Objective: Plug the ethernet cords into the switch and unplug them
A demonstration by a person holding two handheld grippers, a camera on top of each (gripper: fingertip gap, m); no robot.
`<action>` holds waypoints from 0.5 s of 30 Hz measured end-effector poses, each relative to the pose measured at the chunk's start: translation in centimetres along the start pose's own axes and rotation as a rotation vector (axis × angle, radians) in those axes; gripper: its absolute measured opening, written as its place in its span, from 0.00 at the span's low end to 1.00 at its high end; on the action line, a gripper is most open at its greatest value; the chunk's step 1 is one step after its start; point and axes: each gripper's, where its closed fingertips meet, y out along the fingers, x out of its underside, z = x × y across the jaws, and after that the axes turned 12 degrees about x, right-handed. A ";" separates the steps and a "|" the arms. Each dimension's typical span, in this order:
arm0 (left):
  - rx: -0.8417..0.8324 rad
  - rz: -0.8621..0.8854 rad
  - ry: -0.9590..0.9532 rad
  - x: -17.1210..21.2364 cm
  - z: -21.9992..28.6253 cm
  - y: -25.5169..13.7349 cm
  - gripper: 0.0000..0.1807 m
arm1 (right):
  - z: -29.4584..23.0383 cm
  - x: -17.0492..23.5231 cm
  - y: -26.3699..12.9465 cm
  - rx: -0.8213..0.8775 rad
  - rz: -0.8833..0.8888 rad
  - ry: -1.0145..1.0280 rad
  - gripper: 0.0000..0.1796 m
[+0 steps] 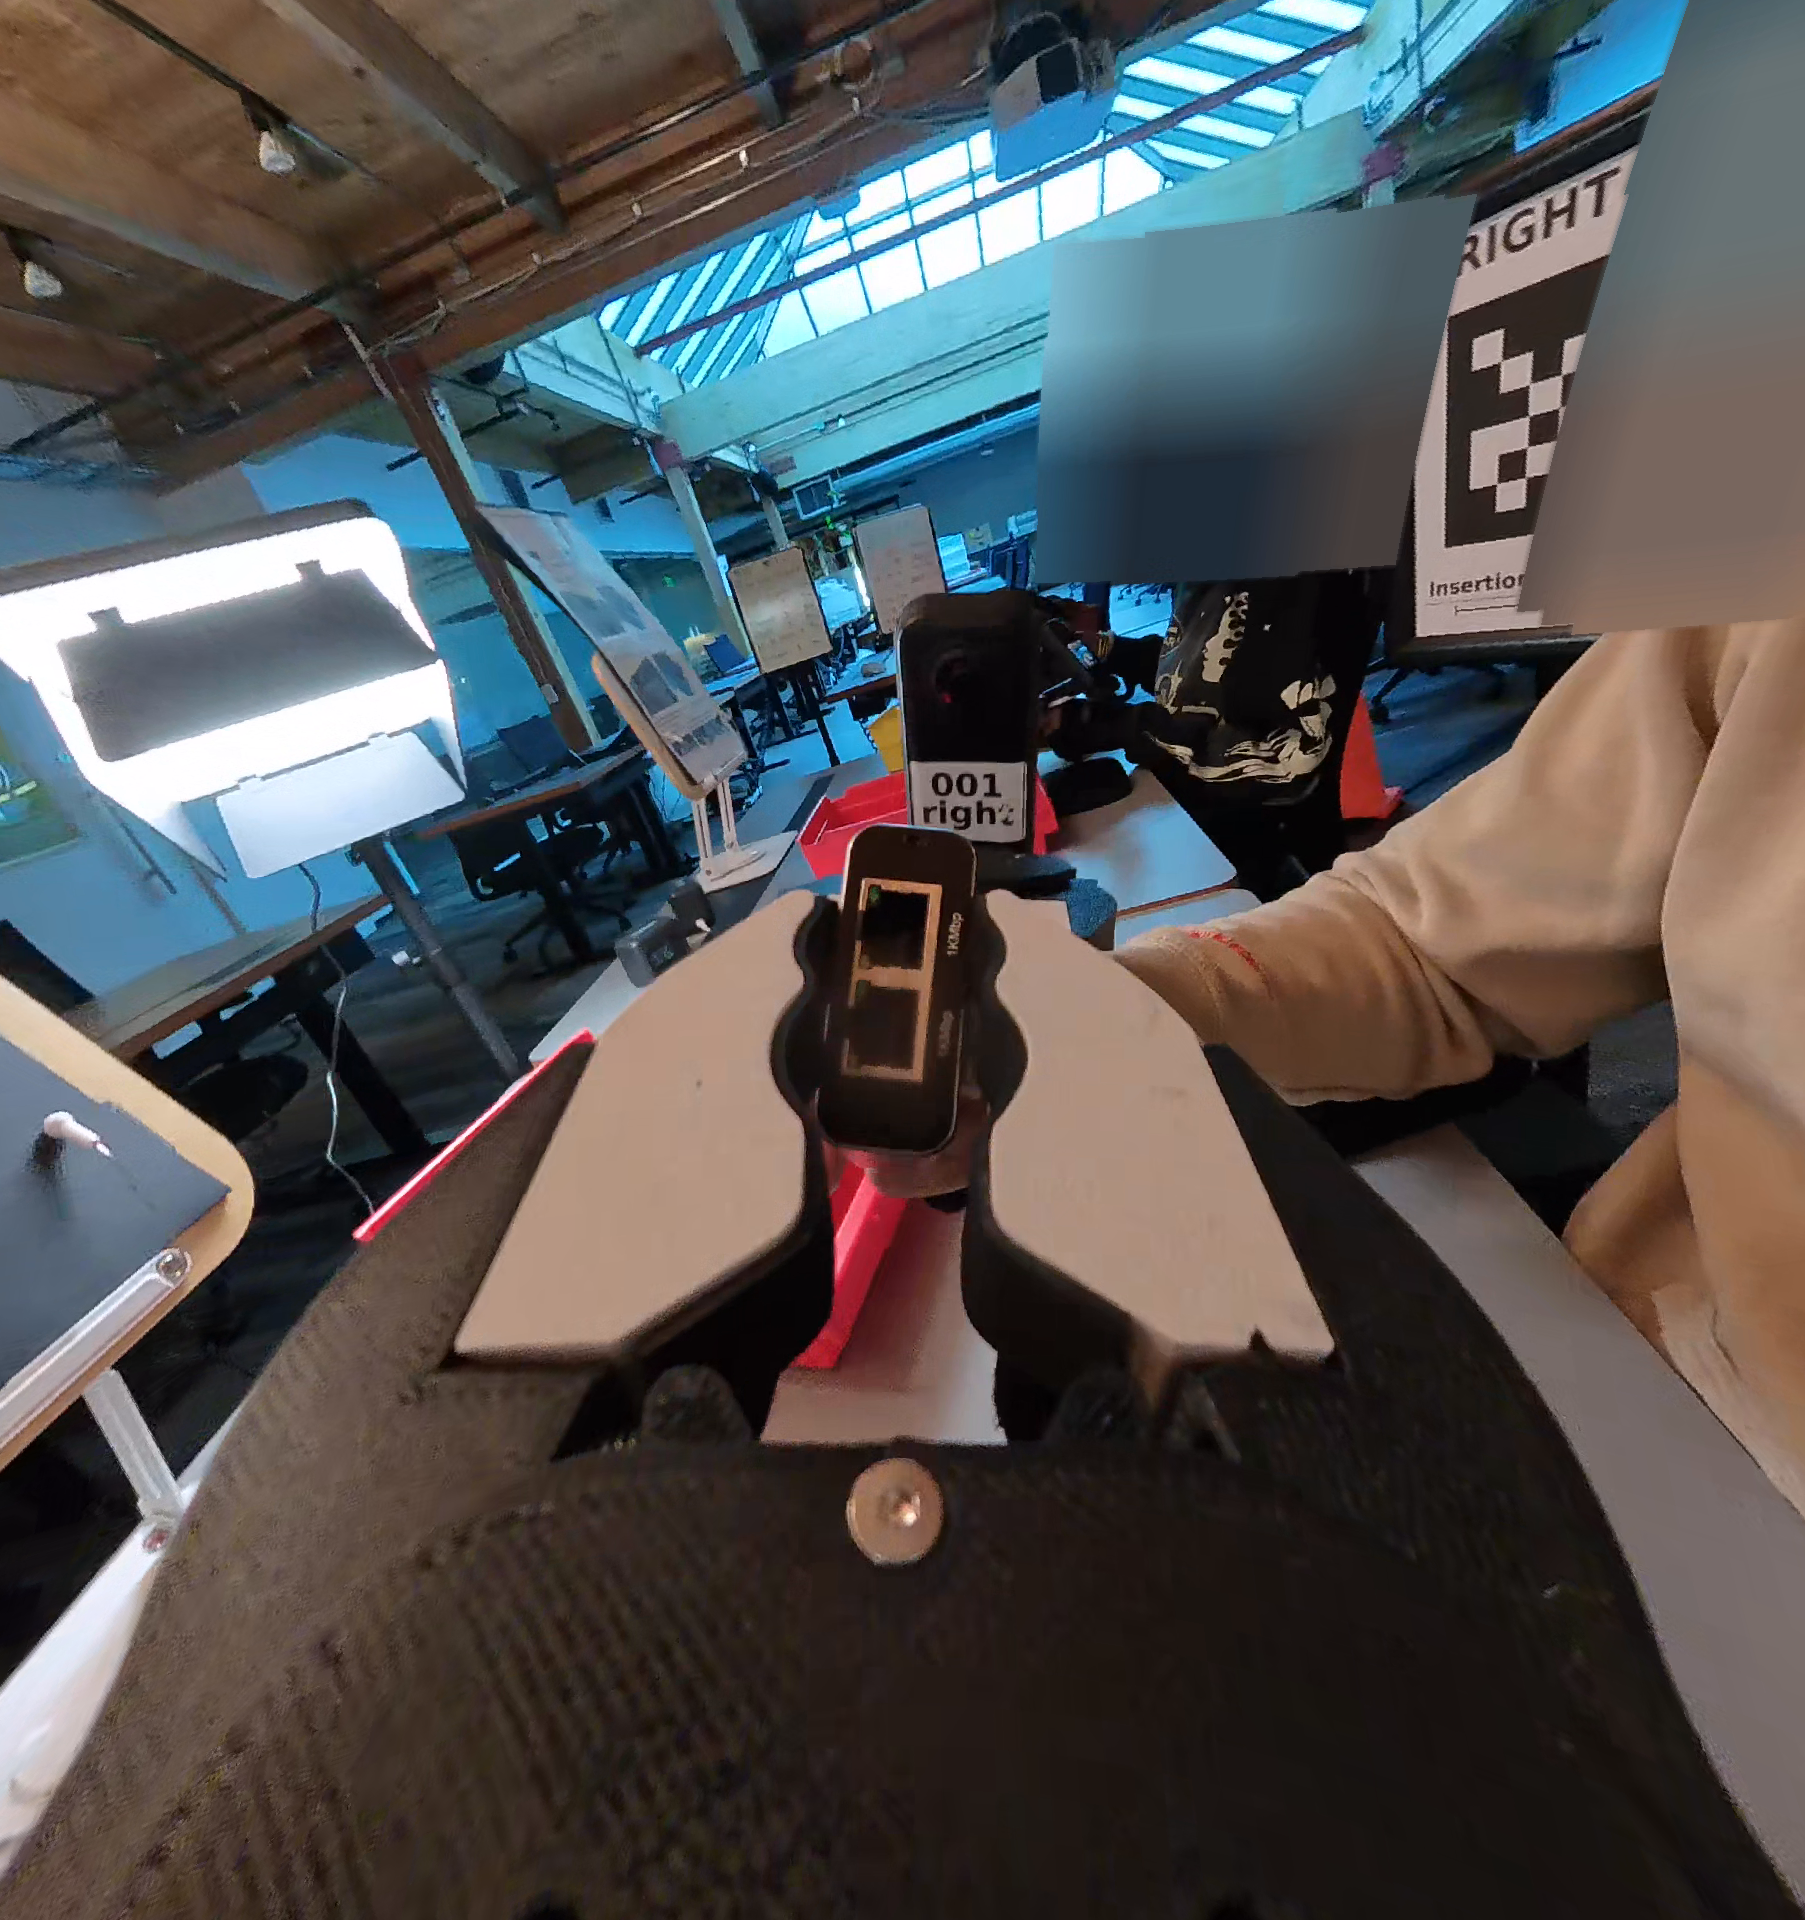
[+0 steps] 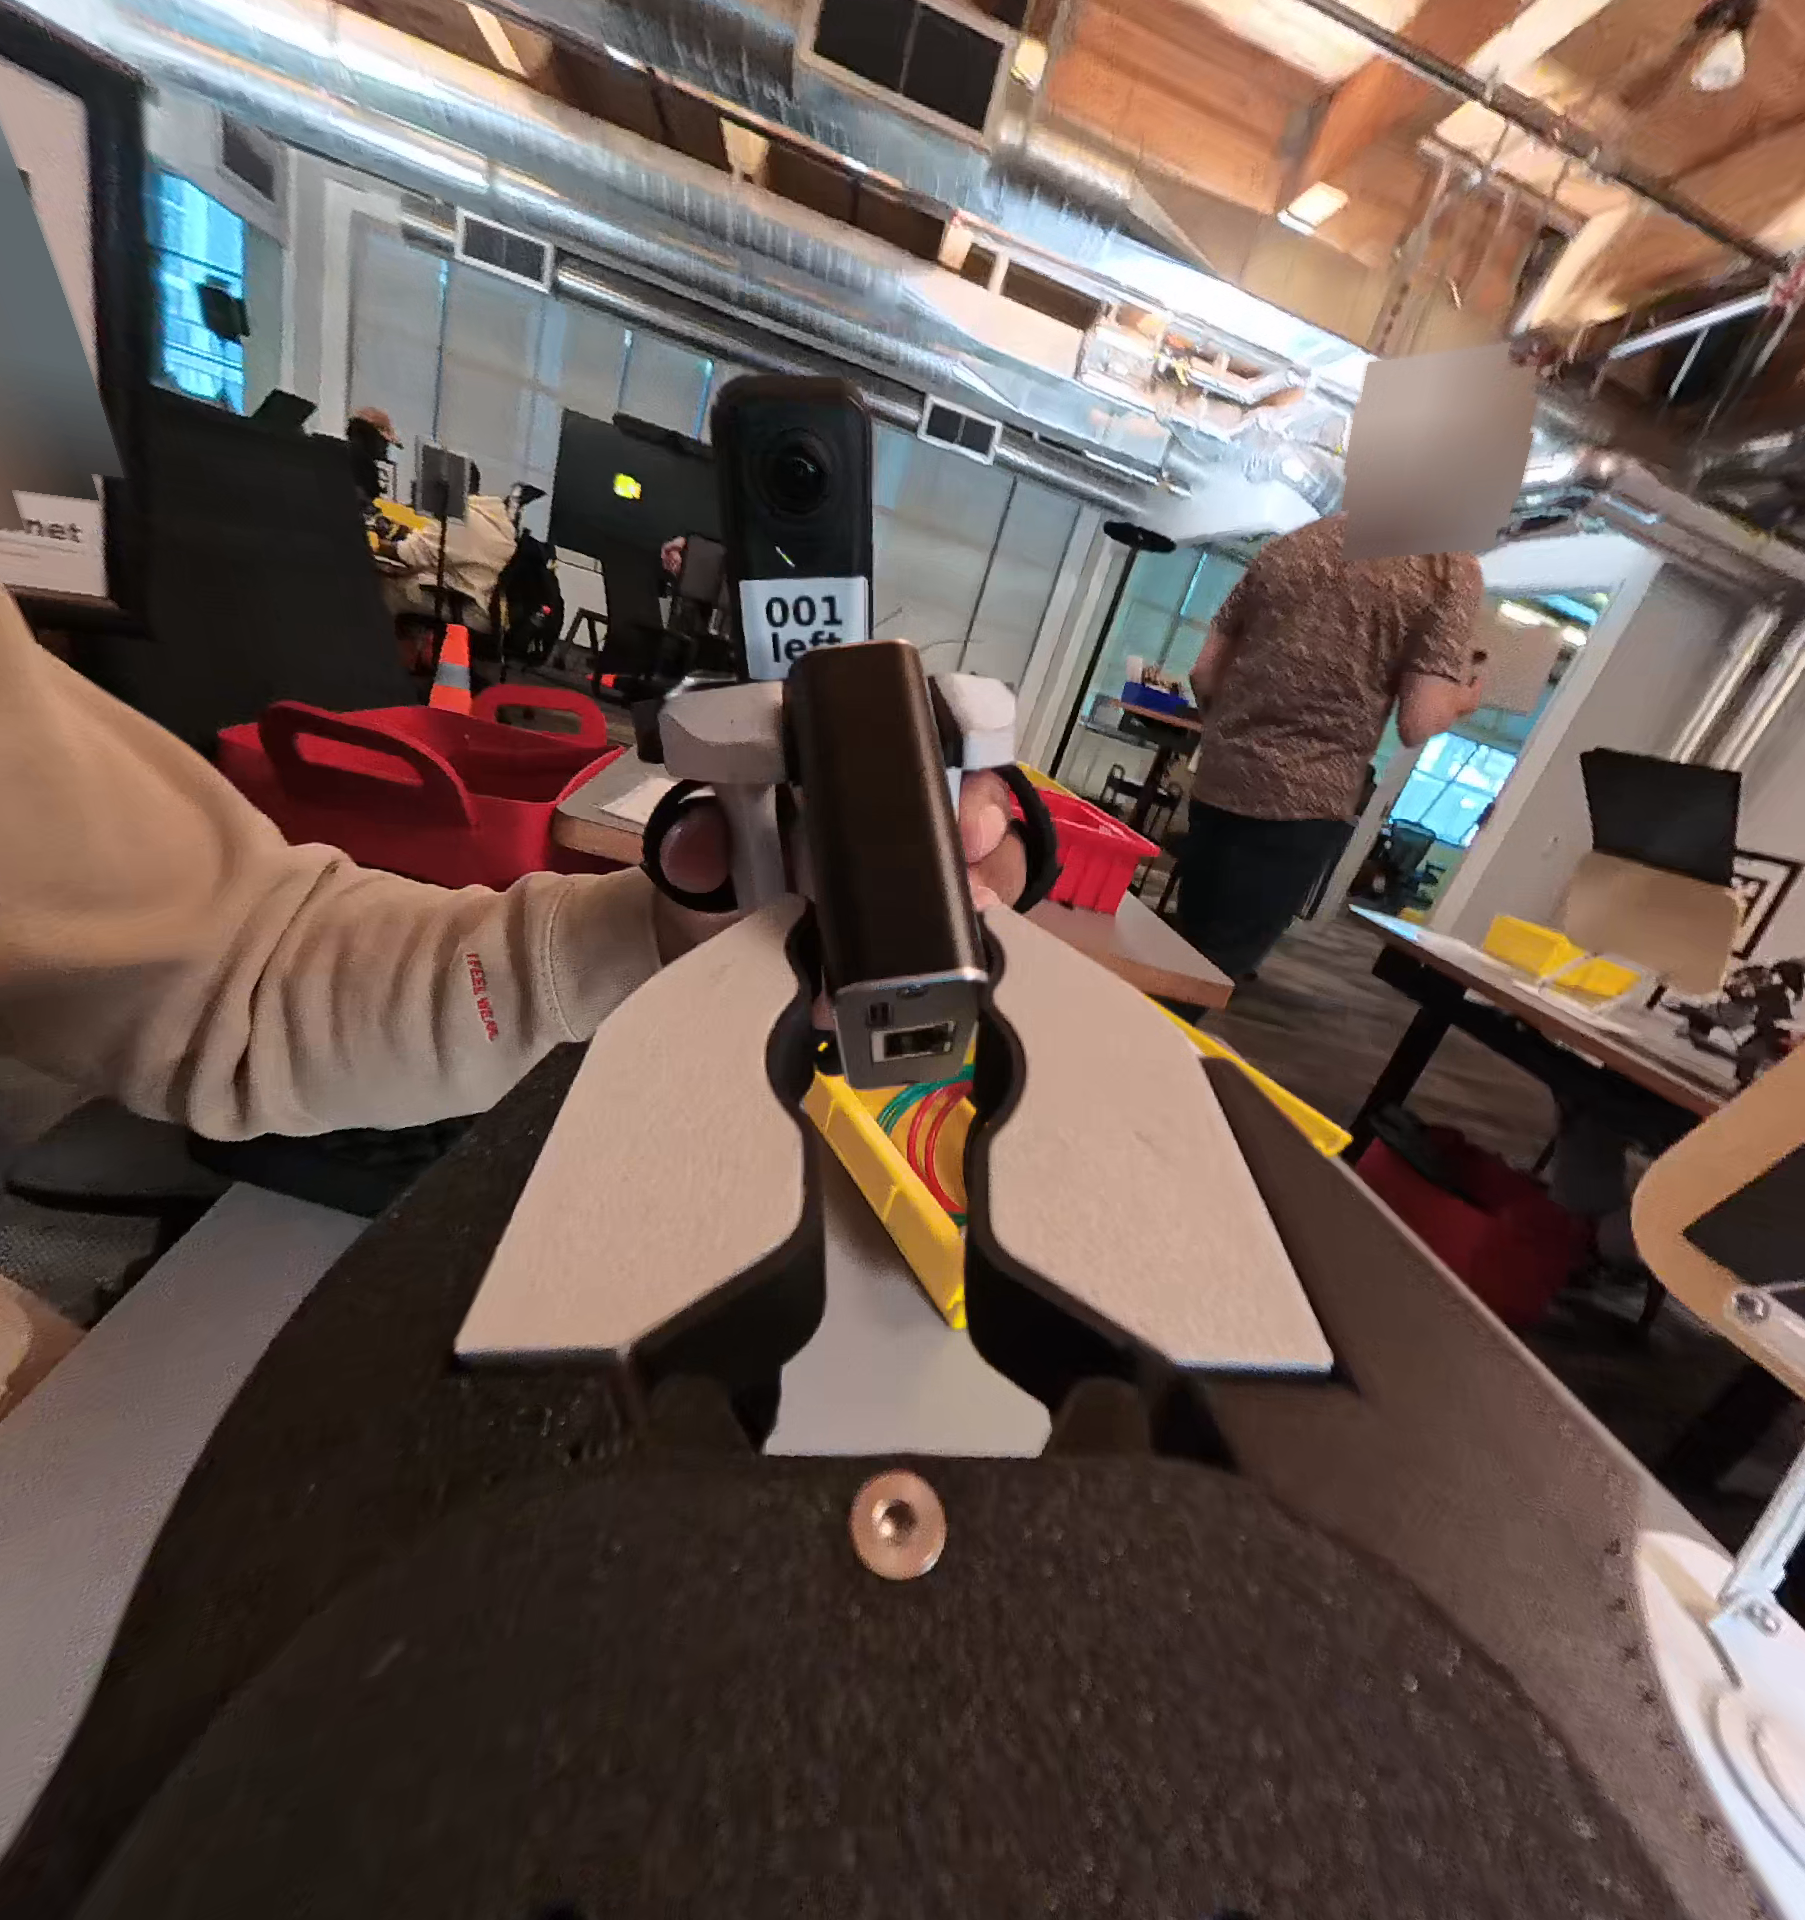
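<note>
A black oblong switch (image 1: 893,997) is held in the air between both grippers, which face each other. My left gripper (image 1: 903,935) is shut on the end with two ethernet ports; both ports face the camera and are empty. In the right wrist view the switch (image 2: 877,810) runs away from the camera. My right gripper (image 2: 903,966) is shut on its near end, which has a small socket. The left gripper (image 2: 846,727) clamps the far end. Thin red and green cords (image 2: 929,1132) lie in a yellow bin below. No plug shows.
A cream sleeve (image 1: 1500,883) reaches across the white table (image 1: 1656,1507). A red tray (image 1: 867,1236) and the yellow bin (image 2: 877,1174) lie under the grippers. A red basket (image 2: 410,779) stands behind. A black wood-edged board (image 2: 1771,1247) is at the side. A person (image 2: 1313,727) stands farther off. Both grippers' tips are close together, under 4 cm apart.
</note>
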 end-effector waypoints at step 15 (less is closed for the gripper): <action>-0.093 -0.324 0.139 2.3 0.1 0.5 0.15 | 0.4 0.1 -1.6 0.017 -0.142 -0.367 0.14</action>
